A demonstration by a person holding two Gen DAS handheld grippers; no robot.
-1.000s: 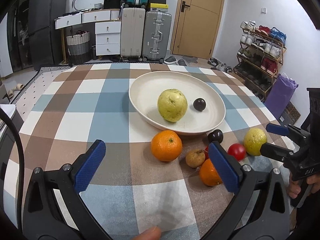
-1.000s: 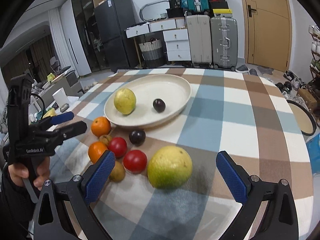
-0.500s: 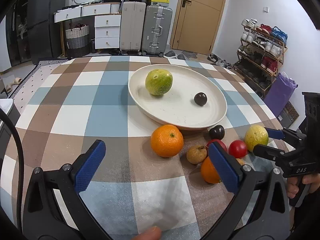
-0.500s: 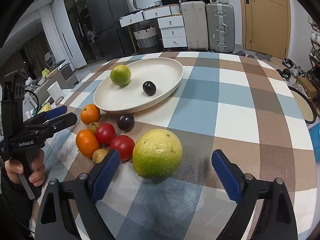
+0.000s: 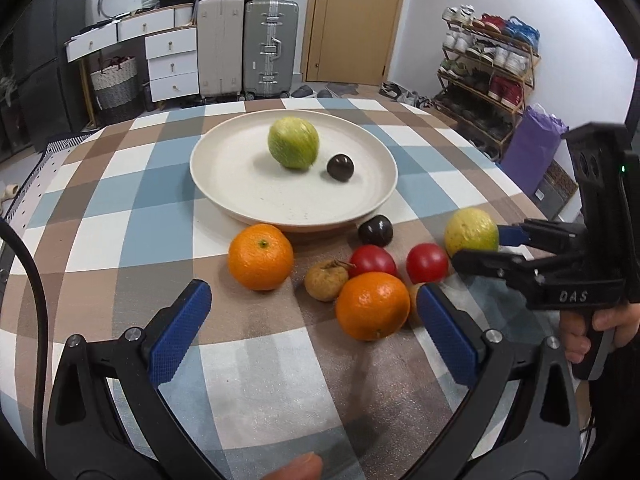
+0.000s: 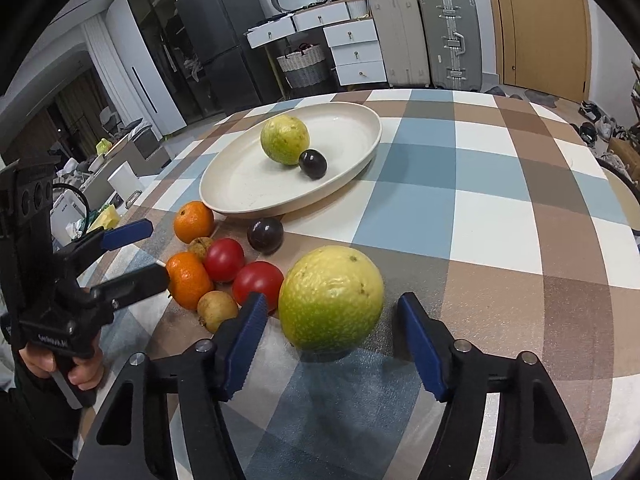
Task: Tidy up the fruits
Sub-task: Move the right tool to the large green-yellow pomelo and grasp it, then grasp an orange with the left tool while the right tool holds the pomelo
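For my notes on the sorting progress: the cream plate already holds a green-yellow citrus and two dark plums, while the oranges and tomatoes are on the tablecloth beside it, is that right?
Not quite: the plate holds the green-yellow citrus and only one dark plum. The second plum lies on the tablecloth just outside the rim, as the left wrist view shows. The oranges and tomatoes are beside the plate, as you said.

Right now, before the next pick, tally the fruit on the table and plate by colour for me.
Yellow-green: 2, one on the plate at, one between the right gripper's closing jaws
Dark purple: 2
Orange: 2
Red: 2
Brown: 2
Total: 10
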